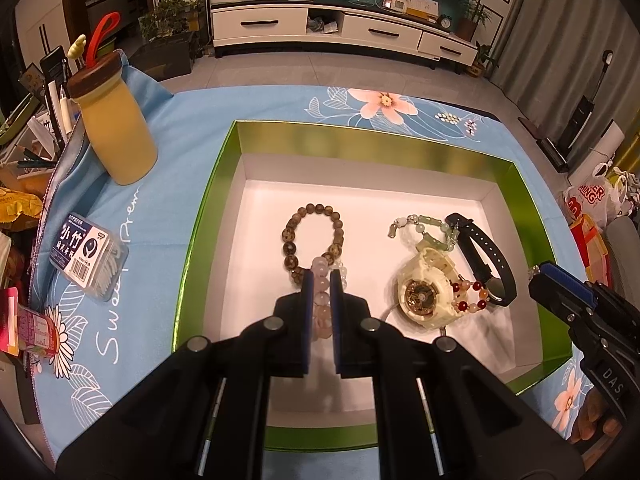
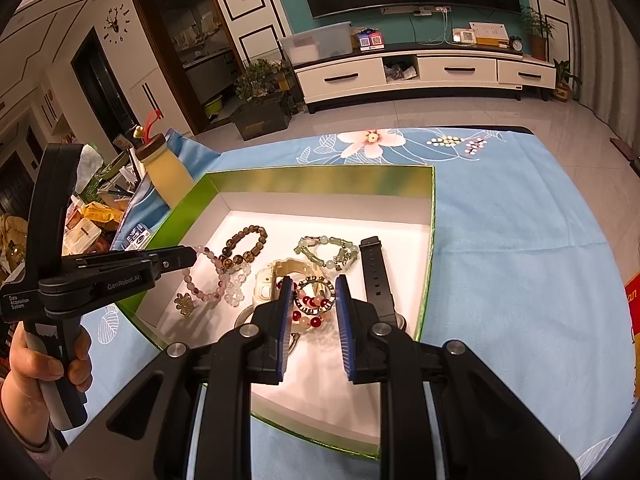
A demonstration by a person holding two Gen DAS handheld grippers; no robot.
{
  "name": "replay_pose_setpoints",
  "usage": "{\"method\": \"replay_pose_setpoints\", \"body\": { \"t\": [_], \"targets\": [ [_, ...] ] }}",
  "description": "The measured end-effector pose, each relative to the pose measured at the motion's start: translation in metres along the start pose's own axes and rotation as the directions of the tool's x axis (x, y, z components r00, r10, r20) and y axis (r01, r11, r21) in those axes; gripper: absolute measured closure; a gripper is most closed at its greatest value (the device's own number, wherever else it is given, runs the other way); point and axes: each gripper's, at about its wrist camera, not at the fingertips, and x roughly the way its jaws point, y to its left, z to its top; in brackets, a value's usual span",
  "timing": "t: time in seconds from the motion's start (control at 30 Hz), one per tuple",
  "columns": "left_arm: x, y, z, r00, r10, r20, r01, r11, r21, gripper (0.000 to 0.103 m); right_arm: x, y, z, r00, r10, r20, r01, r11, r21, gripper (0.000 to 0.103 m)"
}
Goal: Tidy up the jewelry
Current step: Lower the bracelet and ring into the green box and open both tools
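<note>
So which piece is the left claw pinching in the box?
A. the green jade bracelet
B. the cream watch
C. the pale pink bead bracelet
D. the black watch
C: the left claw is shut on the pink bracelet, whose beads run between its fingers, while the black watch, green bracelet and cream watch lie apart to the right in the box.

1. A green box (image 1: 524, 200) with a white floor is lying open on the blue cloth, holding all the jewelry.
2. A brown bead bracelet (image 1: 314, 236) is lying flat at 10 o'clock.
3. A pale pink bead bracelet (image 2: 208, 276) is trailing toward 7 o'clock.
4. A jade bracelet (image 1: 430, 232) is sitting at 1 o'clock.
5. A cream watch (image 1: 424, 292) is resting face-up centrally, a red-bead bracelet (image 1: 470, 294) touching it.
6. A black watch (image 1: 484, 256) is lying at 3 o'clock.
</note>
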Motion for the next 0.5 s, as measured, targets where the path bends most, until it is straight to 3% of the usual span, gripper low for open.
{"method": "replay_pose_setpoints", "body": {
  "t": [0.5],
  "targets": [
    [0.0002,-0.0026,-0.0002,1.0,0.01,-0.004,-0.01,1.0,0.014,0.095,0.0025,-0.0003,0.002,1.0,-0.004,-0.019,0.004,1.0,0.001,0.082]
  ]
}}
